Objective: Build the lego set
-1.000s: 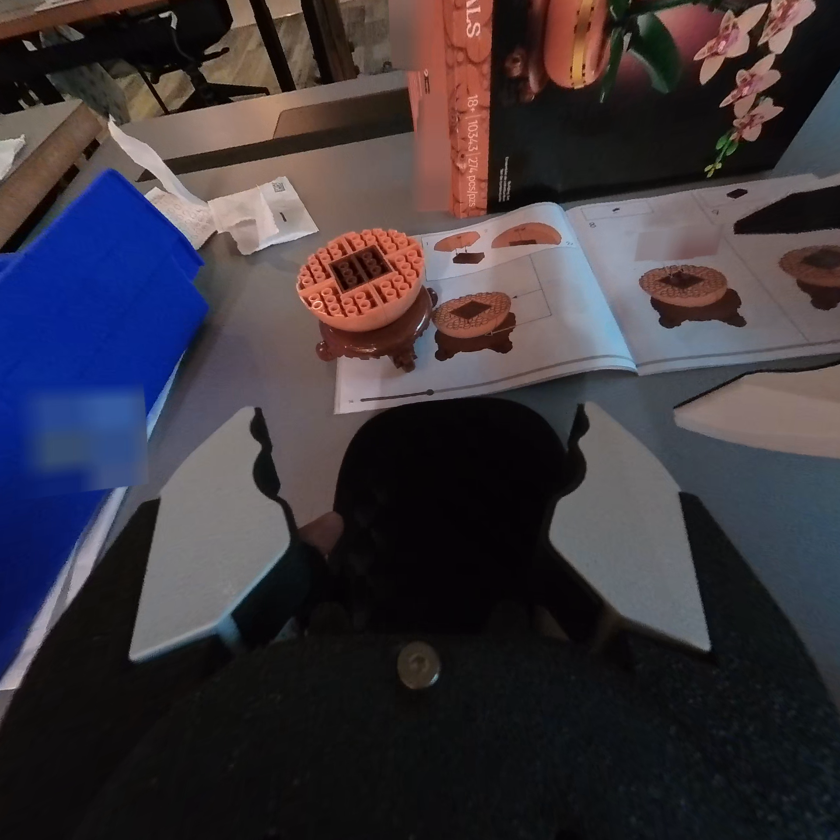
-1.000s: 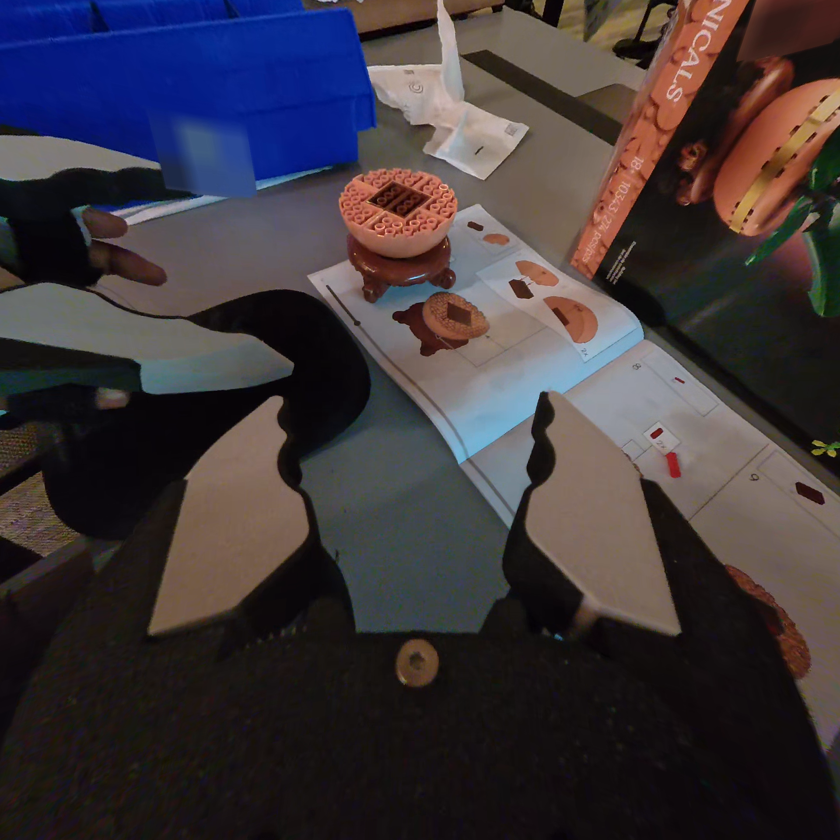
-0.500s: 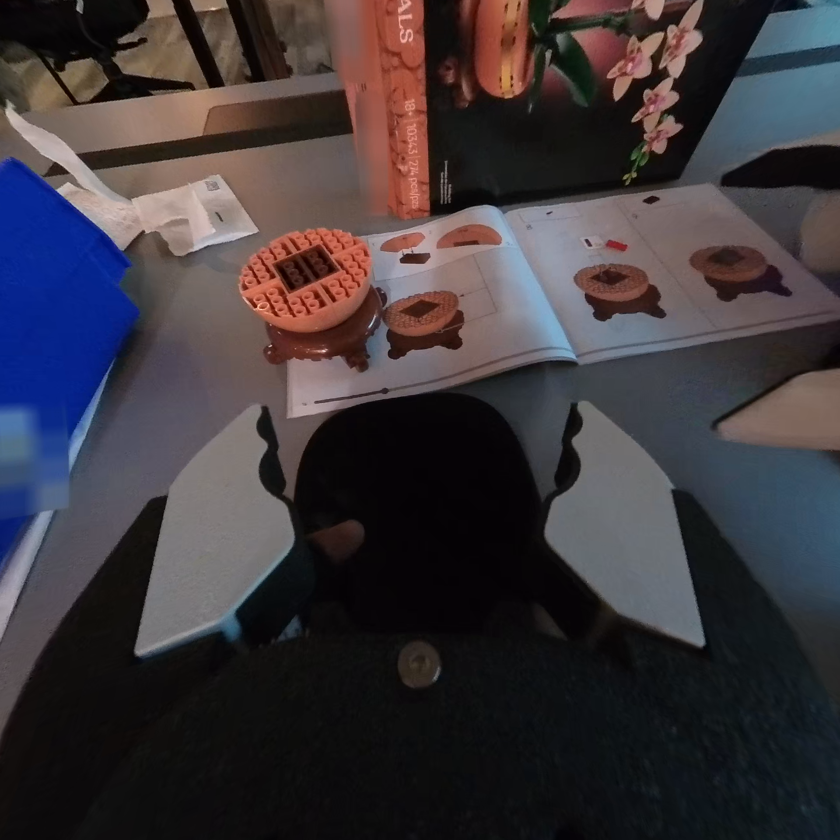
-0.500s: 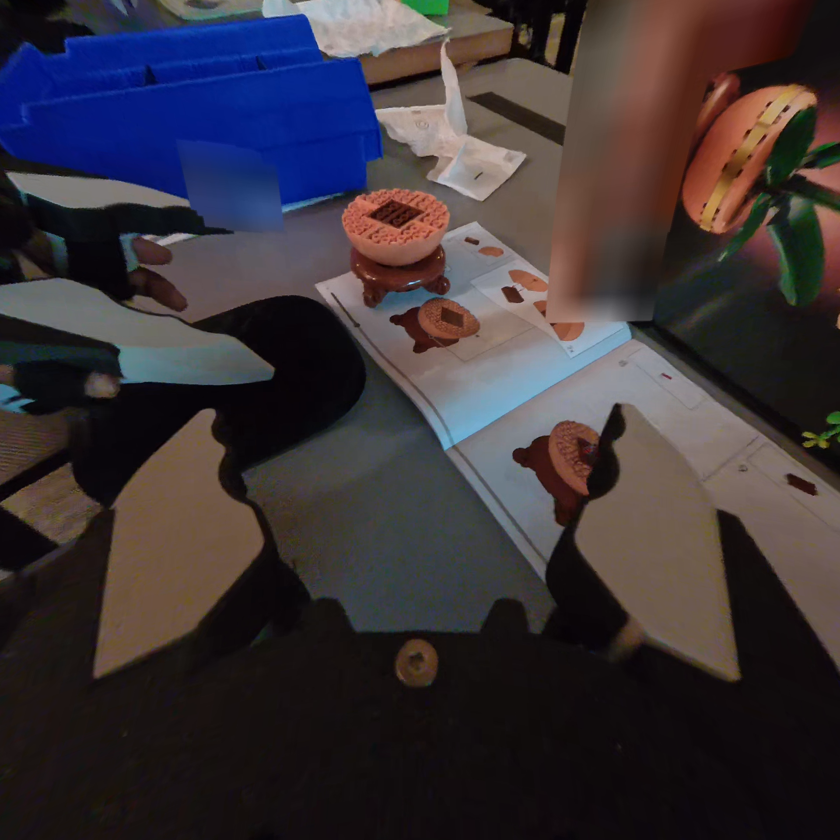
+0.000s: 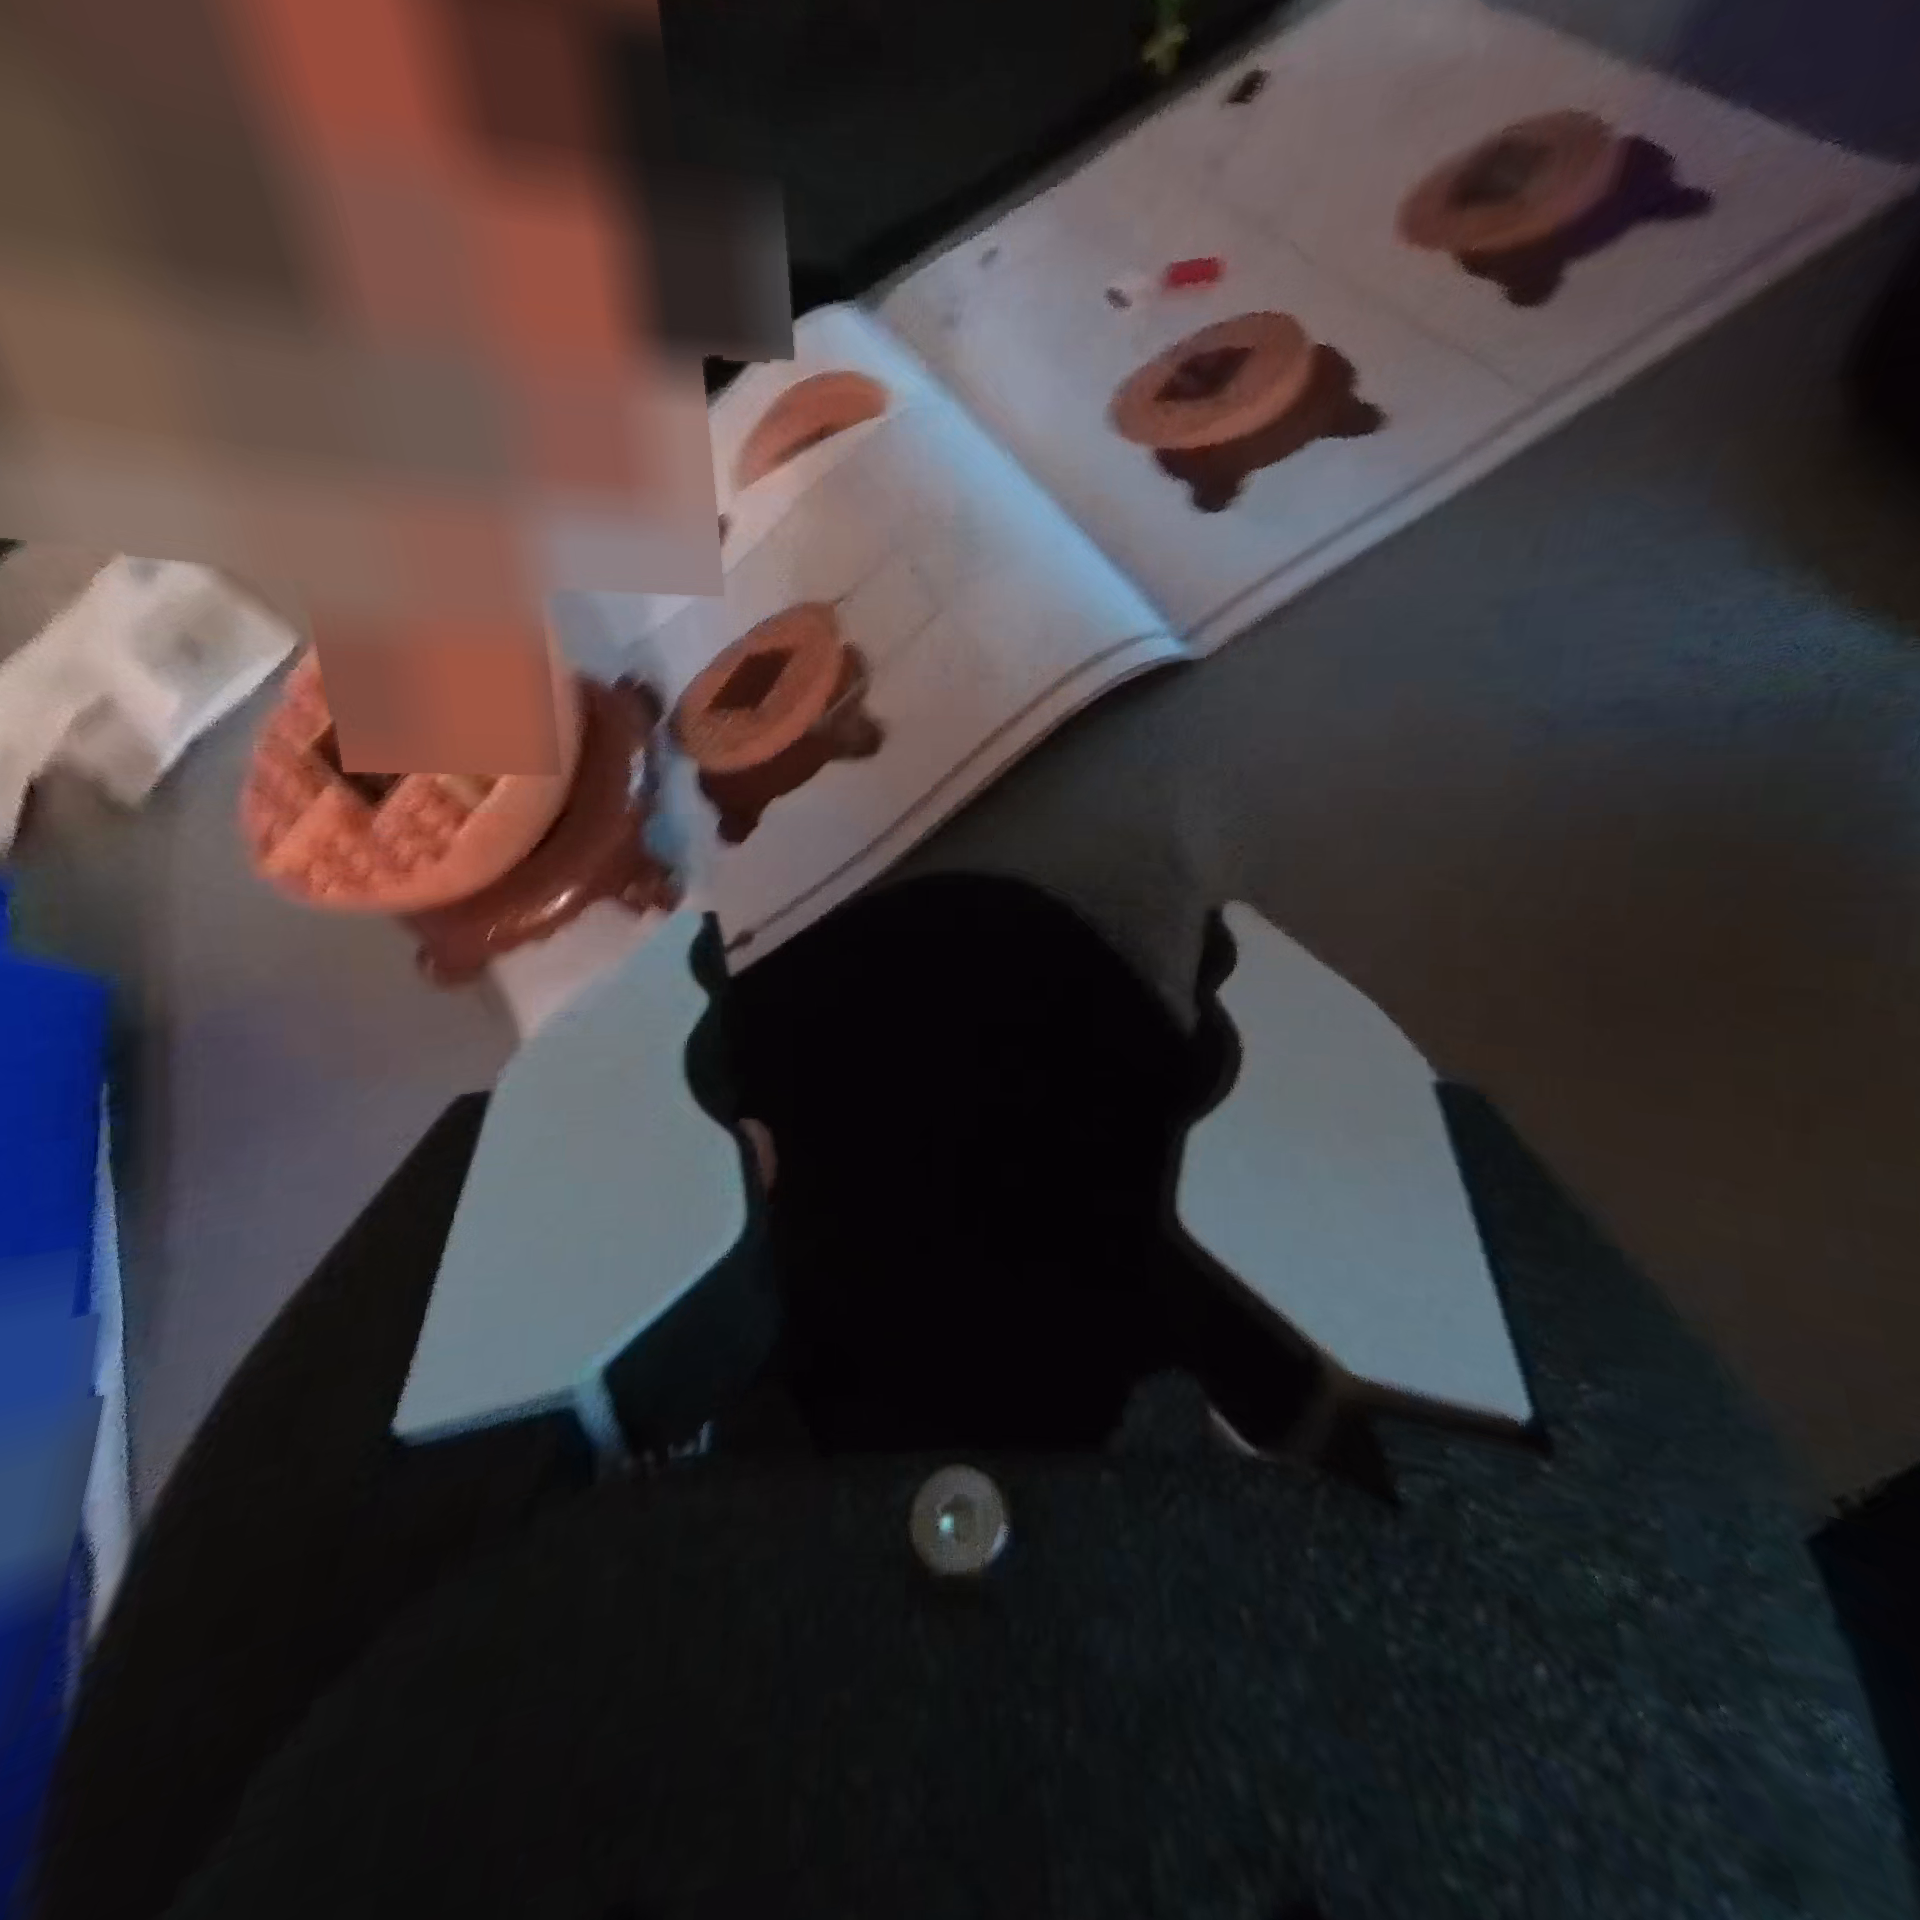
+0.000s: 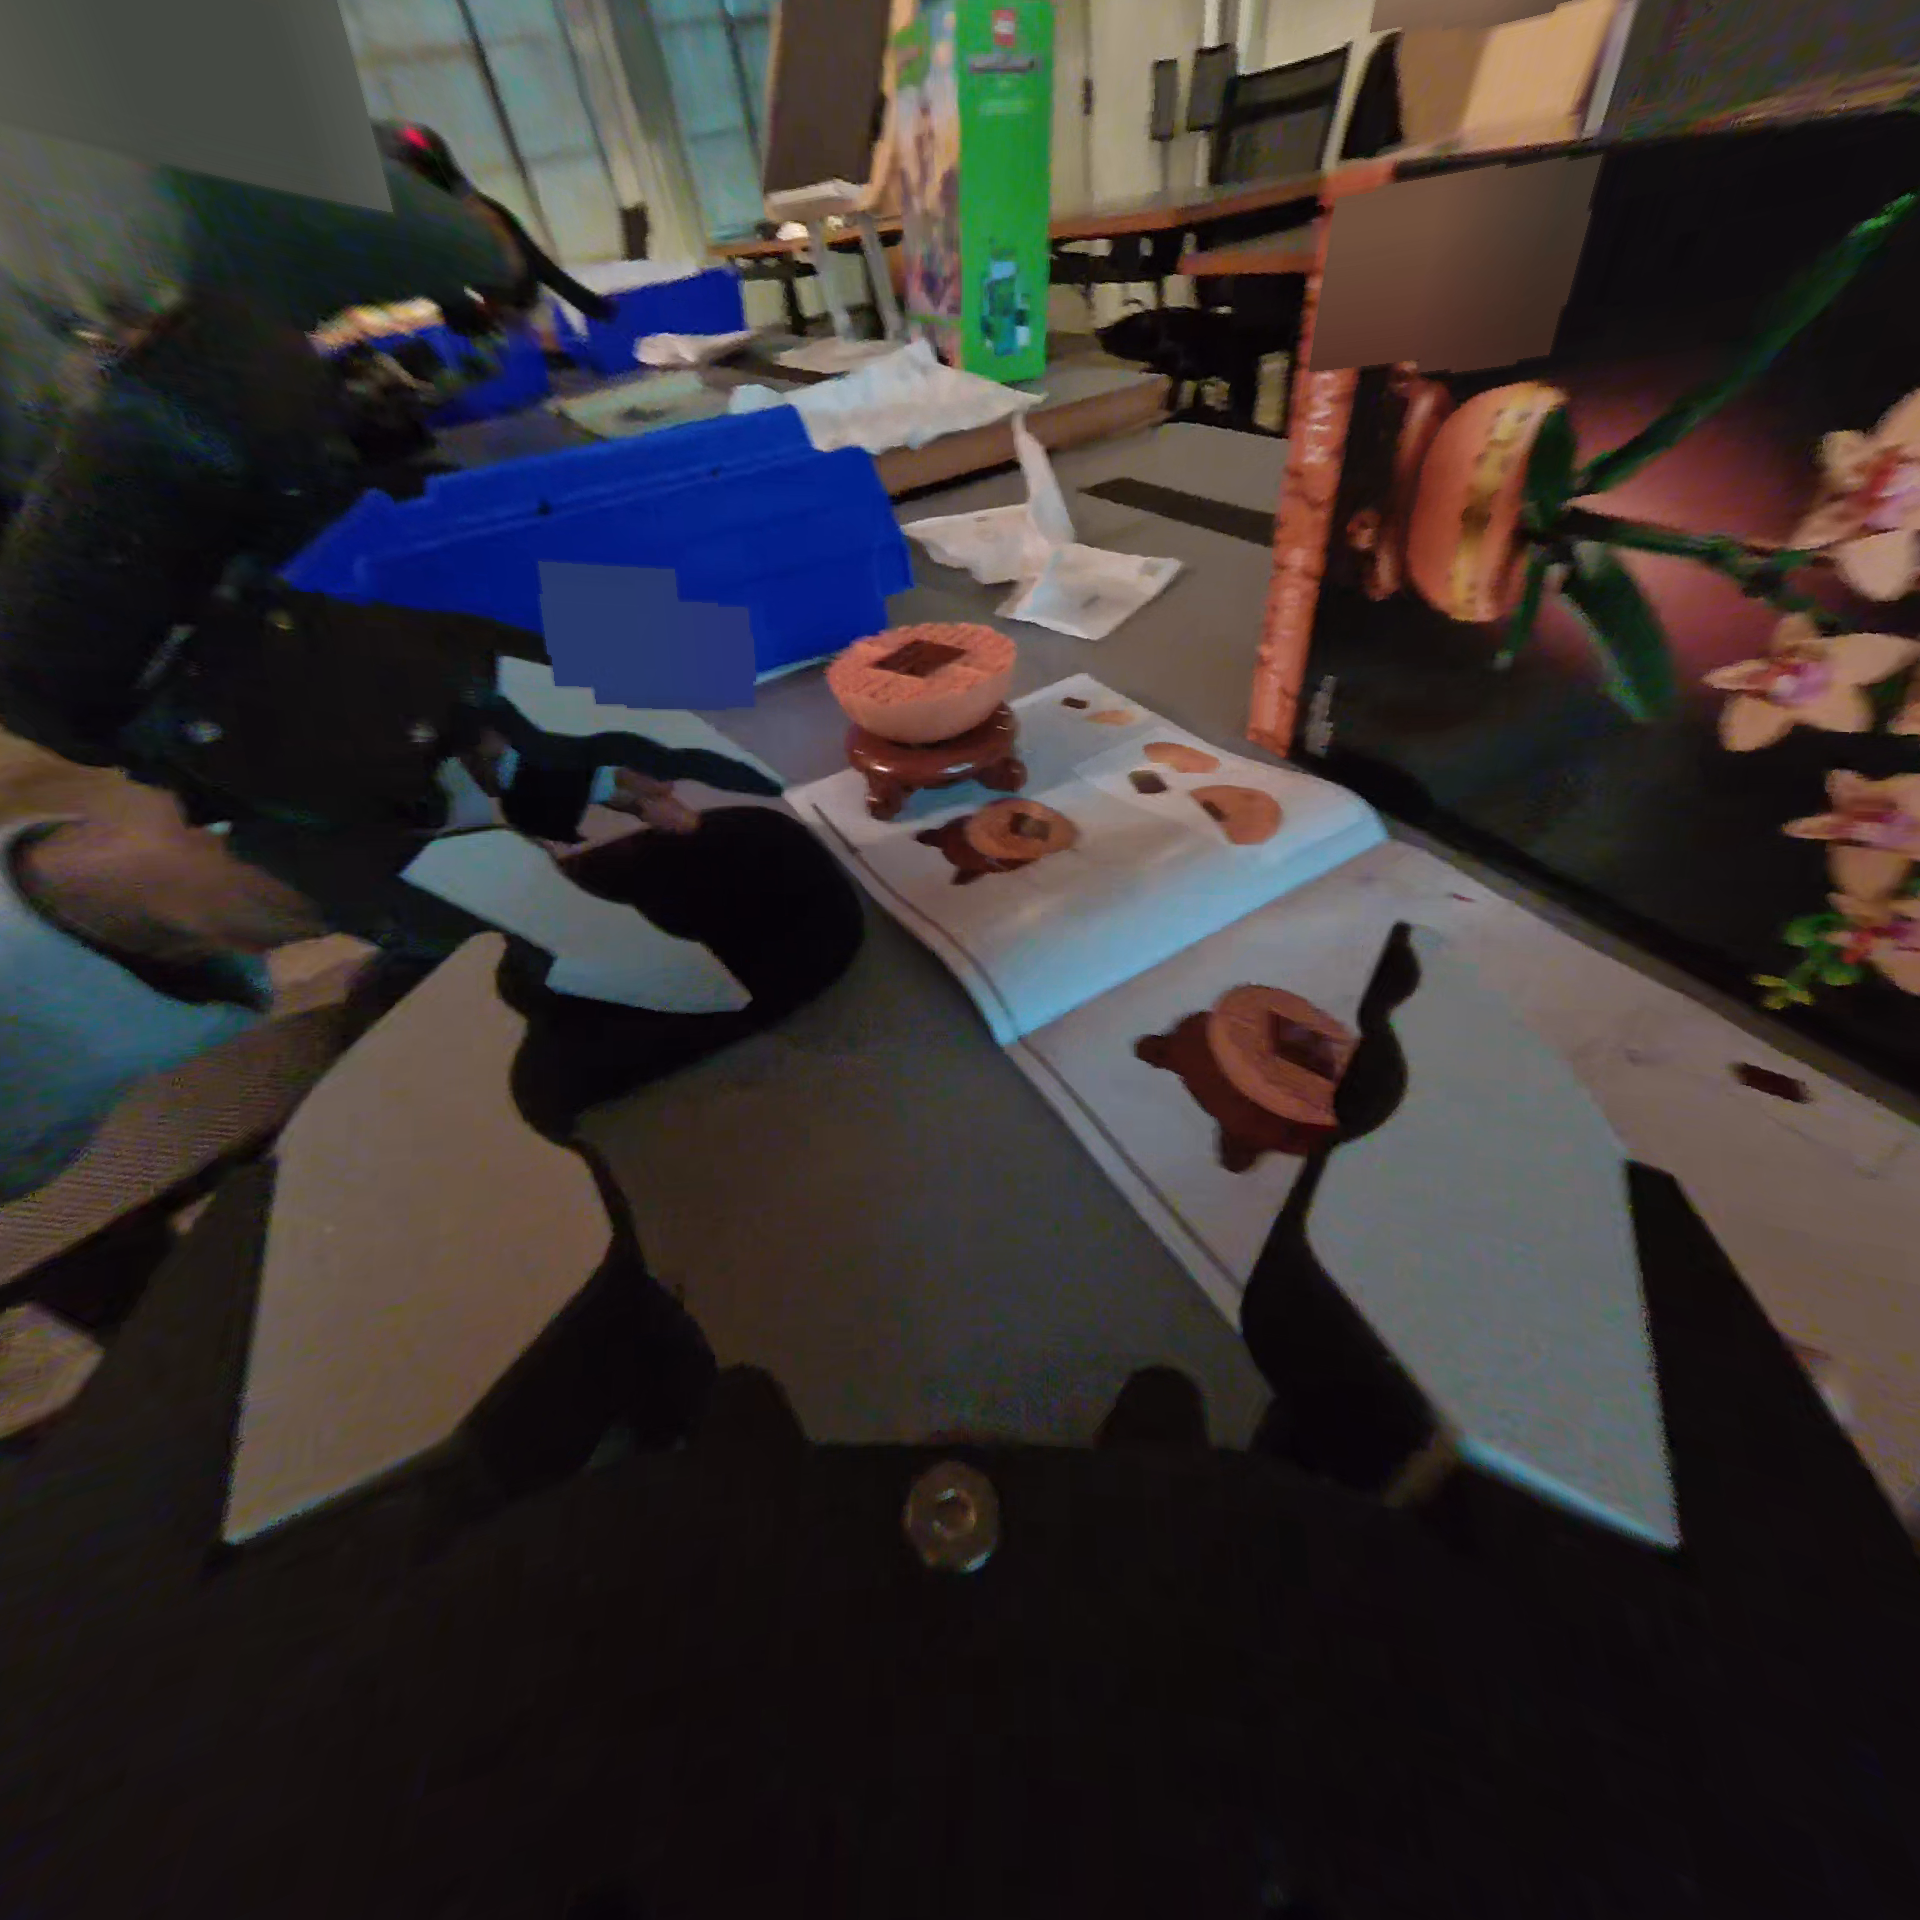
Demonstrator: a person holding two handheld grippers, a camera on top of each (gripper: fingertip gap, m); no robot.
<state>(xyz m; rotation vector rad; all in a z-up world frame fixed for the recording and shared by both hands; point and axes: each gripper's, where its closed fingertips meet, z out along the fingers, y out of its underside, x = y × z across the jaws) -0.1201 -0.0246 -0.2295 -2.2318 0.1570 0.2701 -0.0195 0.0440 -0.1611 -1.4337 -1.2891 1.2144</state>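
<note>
Closest in, left claw (image 5: 961,920): clenched on a black rounded object (image 5: 966,1143), which fills the whole gap, with a pale finger (image 5: 603,1195) against each flank. Rests low over the grey counter (image 5: 1455,831). Shows blurred and dark in its own view, so nothing finer to tell of the black thing. Appears again in the right wrist view, off to the left, with the same dark mass between its fingers.

Right claw (image 6: 940,935): released and spread wide, with nothing between the fingers but bare counter. Hovers at the near edge of an open instruction booklet (image 6: 1122,935), closest thing to it; reaches with its right fingertip (image 6: 1387,966) over a printed picture of a brown and orange model on the nearer page.

Just beyond, at the booklet's far left corner: a brick model (image 6: 920,696), an orange studded bowl with a dark square in the middle, upright on a glossy brown footed stand. Stands ahead and to the left of the left claw, apart from both claws.

Further back: to the left, a blue bin (image 6: 623,509); behind the model, crumpled white paper bags (image 6: 1049,561); to the right, upright along the booklet's far edge, a large dark box with pink flowers (image 6: 1610,623).

Farthest: a tall green box (image 6: 1003,208) on another surface.
</note>
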